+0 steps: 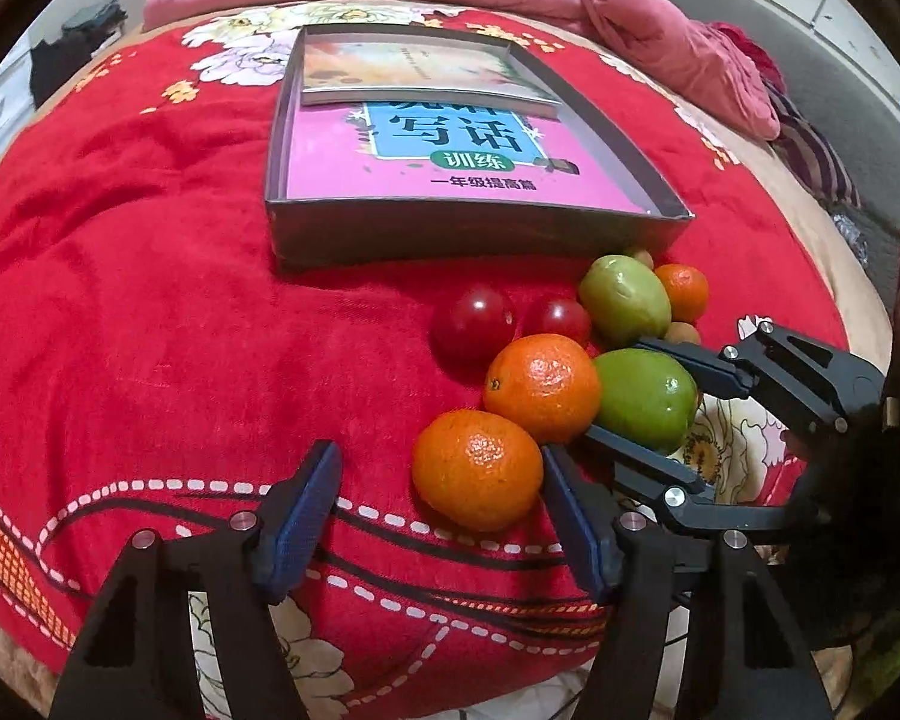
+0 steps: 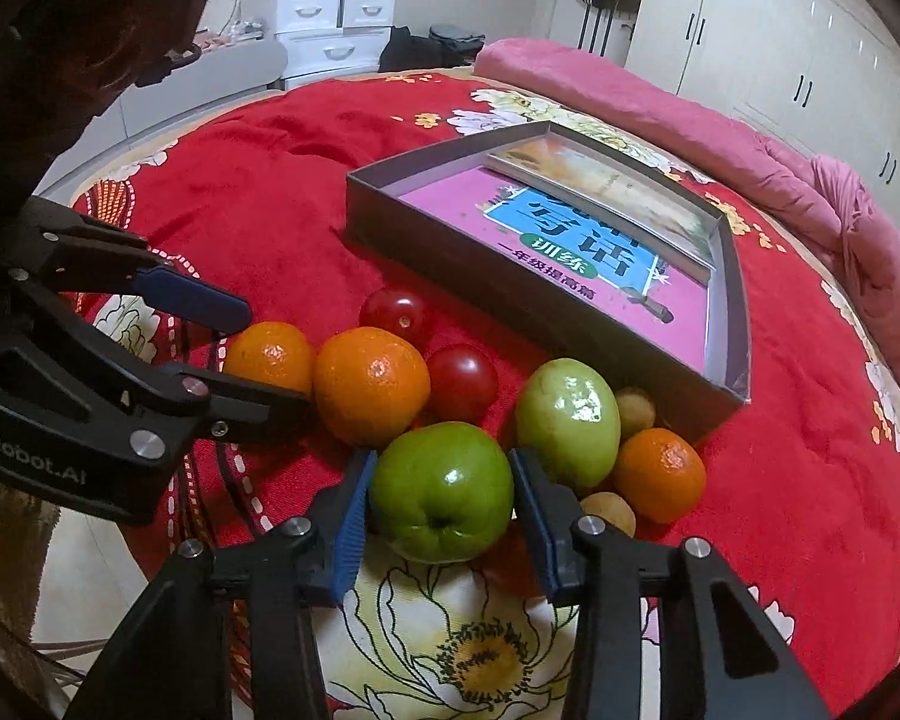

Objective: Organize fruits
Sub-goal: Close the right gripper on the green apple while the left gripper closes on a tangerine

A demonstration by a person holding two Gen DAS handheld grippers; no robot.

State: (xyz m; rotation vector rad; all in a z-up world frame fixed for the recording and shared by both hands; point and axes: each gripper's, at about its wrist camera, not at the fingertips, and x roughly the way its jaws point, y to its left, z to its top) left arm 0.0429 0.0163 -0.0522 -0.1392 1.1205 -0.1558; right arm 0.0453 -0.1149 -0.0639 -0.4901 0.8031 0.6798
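Right wrist view: right gripper (image 2: 441, 501) fingers wide, flanking shiny green apple (image 2: 441, 492), not yet gripping; we close gently, centred. Left gripper (image 1: 441, 516) fingers open, empty beside small orange mandarin (image 1: 477, 468).

My right claw (image 2: 441, 525) sits with its 2 blue pads on either side of a green apple (image 2: 442, 492), touching or very nearly touching its flanks; I cannot tell whether they press it. The apple rests on the red floral bedspread (image 2: 258, 192). Just behind it lie a large orange (image 2: 371, 385), a second green fruit (image 2: 567, 423) and 2 red tomatoes (image 2: 462, 381). A smaller orange (image 2: 660, 474) sits to the right beside 2 small brownish fruits (image 2: 609, 513). My left claw (image 2: 252, 354) reaches in from the left, its pads spread around another orange (image 2: 269, 357). Behind the fruit stands a grey box (image 2: 426, 240) holding a pink book (image 2: 576, 264).
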